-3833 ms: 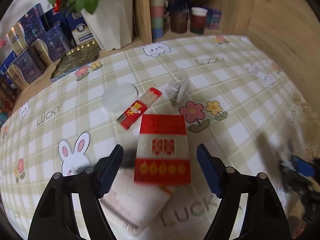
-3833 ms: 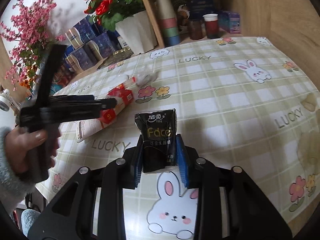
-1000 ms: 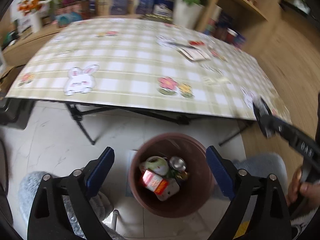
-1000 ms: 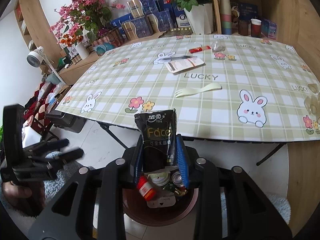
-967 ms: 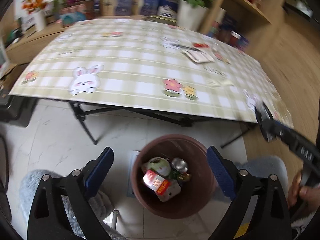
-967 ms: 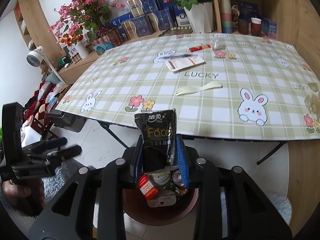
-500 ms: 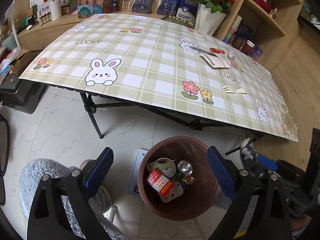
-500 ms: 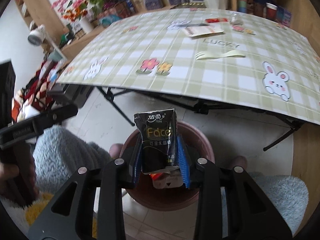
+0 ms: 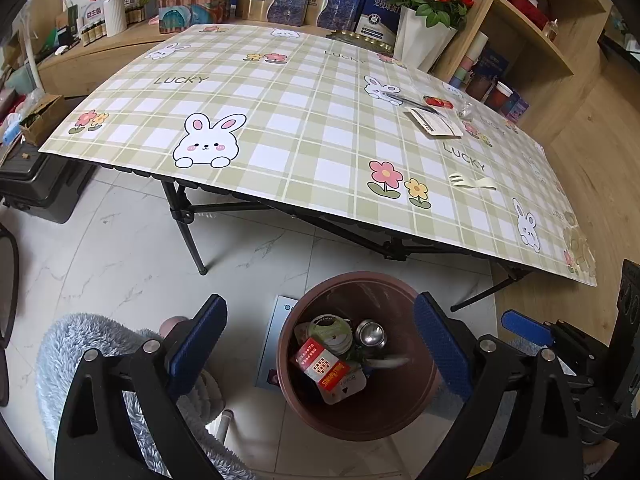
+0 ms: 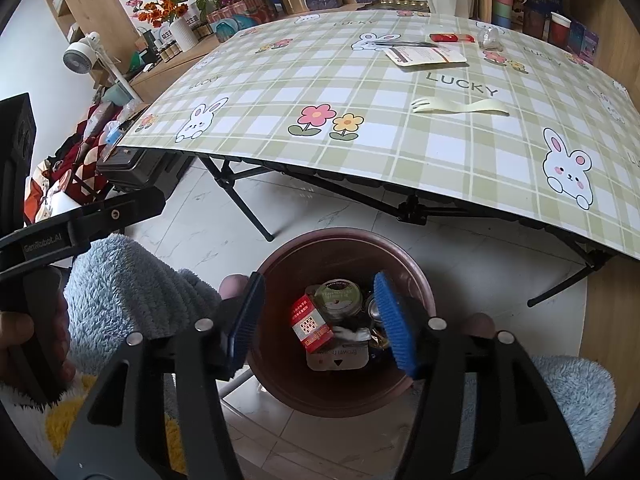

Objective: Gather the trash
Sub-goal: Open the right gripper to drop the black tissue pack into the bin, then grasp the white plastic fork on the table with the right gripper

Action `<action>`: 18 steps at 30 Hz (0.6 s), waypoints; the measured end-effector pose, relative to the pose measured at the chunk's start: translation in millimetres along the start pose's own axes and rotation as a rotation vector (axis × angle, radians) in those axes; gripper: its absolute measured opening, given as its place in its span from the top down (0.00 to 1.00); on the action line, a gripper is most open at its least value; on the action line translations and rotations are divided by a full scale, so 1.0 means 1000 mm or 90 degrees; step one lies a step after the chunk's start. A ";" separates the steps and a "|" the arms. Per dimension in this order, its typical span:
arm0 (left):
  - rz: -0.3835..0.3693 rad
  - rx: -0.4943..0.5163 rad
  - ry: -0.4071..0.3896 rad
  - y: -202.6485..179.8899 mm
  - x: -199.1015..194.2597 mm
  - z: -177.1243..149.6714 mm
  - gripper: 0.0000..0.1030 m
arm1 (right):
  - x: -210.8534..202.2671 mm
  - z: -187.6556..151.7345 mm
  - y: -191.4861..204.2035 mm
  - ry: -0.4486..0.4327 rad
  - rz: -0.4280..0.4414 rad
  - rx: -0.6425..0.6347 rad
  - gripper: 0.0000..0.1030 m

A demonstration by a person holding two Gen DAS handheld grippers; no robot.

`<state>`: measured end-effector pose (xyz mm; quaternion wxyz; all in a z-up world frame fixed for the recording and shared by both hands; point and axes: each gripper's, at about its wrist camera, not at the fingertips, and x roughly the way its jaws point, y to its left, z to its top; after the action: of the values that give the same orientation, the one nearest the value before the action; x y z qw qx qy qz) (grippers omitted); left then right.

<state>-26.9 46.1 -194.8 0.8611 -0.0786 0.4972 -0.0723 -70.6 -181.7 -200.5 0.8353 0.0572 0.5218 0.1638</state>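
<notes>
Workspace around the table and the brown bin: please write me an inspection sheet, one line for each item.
Surface: checked tablecloth on folding table.
Job's things: brown bin on floor holds a red box, a round lidded cup, a can; on table a pale fork, white packet, small red pack.
Clutter: clear crumpled wrapper.
Grippers: left gripper open; right gripper opening, nothing between fingers.
Cables: nothing seen.
Surroundings: shelves, boxes, flowers, fan.

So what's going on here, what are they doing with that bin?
A person is clearing trash off the table into a brown bin on the floor. The right tool hangs over the bin, its jaws opening with nothing between them. The left tool is open and empty too. A fork, a packet and a few small bits remain on the table.
</notes>
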 end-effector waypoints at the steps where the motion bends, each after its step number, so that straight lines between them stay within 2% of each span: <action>1: 0.001 -0.001 0.000 0.000 0.000 0.000 0.11 | 0.000 0.000 0.000 0.001 0.000 0.000 0.43; 18: 0.015 -0.003 -0.006 0.004 0.000 0.003 0.11 | -0.003 0.004 -0.021 -0.014 -0.010 0.049 0.43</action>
<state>-24.3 49.8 -194.5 0.8640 -0.0753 0.4942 -0.0605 -63.3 -201.6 -201.7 0.8394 0.0867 0.5190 0.1362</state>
